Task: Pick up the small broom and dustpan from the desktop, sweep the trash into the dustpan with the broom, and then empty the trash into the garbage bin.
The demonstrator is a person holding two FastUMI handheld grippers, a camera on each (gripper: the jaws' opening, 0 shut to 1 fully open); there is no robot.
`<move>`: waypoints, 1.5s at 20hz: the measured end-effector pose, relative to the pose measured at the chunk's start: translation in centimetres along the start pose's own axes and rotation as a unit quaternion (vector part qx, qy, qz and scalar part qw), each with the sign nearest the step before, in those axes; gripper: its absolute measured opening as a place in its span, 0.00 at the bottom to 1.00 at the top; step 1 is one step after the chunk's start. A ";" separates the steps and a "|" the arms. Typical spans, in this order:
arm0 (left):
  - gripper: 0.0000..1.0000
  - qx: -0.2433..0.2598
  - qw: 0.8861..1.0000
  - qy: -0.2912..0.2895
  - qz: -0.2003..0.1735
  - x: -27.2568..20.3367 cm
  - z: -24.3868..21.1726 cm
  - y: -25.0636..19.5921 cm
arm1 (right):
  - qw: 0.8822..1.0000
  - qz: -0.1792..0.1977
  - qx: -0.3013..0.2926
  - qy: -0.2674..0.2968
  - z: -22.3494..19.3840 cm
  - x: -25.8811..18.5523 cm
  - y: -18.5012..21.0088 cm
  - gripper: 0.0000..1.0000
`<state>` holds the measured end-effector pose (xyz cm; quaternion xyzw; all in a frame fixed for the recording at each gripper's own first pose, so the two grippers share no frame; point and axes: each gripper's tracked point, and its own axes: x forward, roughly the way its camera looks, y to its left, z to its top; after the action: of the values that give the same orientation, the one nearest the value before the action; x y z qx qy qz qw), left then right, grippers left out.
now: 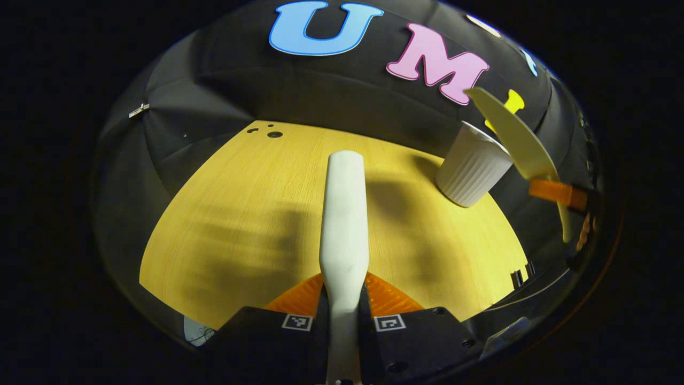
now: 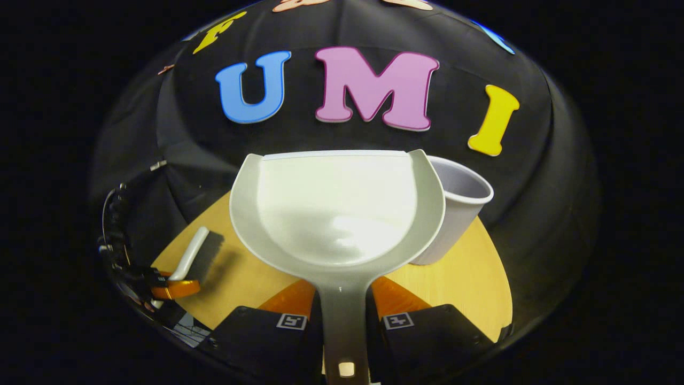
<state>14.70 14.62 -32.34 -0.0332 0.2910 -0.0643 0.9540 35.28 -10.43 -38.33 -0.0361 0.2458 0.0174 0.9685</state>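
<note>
**Broom and dustpan both in hand, raised over the desk; bin at the far right edge**

Left gripper view: nearest the lens, the left gripper (image 1: 343,299) has both fingers pressed against the narrow neck of the small broom (image 1: 343,214). The white back of the broom runs straight ahead from the fingers, out over the yellow wooden desktop (image 1: 240,224). Its bristles cannot be made out from this angle. A blurred shadow lies on the desk to the left of the broom.

Further off, upper right in the same view, the white ribbed garbage bin (image 1: 470,171) stands on the desk near its back right edge. Just beside and above the bin's rim is the dustpan (image 1: 515,136), seen edge-on and tilted, with the right gripper (image 1: 561,192) below it at the view's edge.

Right gripper view: nearest the lens, the right gripper (image 2: 344,315) is clamped on the dustpan (image 2: 336,208) handle, one finger on each side. The pan faces the camera, open side up, front lip level at the top. The inside of the pan looks bare and glossy. The garbage bin (image 2: 457,208) stands directly behind the pan's right edge, partly covered by it; whether pan and bin touch cannot be told.

At the lower left, the left gripper (image 2: 171,289) holds the small broom (image 2: 195,251) above the desktop (image 2: 470,278), dark bristles hanging down, well apart from the dustpan.
</note>
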 end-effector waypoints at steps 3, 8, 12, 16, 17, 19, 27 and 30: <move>0.28 0.020 0.999 0.022 0.025 2.1 -0.1 0.7 | 0.998 0.014 0.013 0.056 -5.6 3.7 -1.5 0.37; 0.28 0.039 0.994 0.079 0.063 6.1 -1.4 1.1 | 0.991 0.025 0.029 0.131 -13.7 5.8 -2.1 0.37; 0.29 0.075 0.988 0.103 0.091 8.1 -1.7 0.9 | 0.983 0.029 0.032 0.176 -17.4 7.3 -2.8 0.37; 0.28 0.114 0.980 0.121 0.108 9.4 -1.7 -0.2 | 0.976 0.022 0.037 0.212 -18.4 7.8 -3.2 0.37; 0.27 0.119 0.979 0.125 0.111 9.6 -1.9 -0.4 | 0.975 0.025 0.041 0.218 -18.7 7.9 -3.1 0.37; 0.30 0.117 0.978 0.128 0.116 9.8 -2.0 -0.6 | 0.973 0.031 0.036 0.226 -18.9 7.9 -2.9 0.37; 0.44 0.099 0.980 0.128 0.114 8.5 -2.0 -1.6 | 0.971 0.074 0.011 0.226 -18.4 7.5 -2.3 0.72; 0.86 0.083 0.985 0.098 0.118 6.5 -0.5 -2.3 | 0.976 0.066 0.010 0.206 -17.1 7.1 -2.9 0.98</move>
<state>19.48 11.41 -36.08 0.0874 0.3789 0.0216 0.9211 33.55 -14.54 -56.50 -0.0124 0.4421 0.0713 0.8940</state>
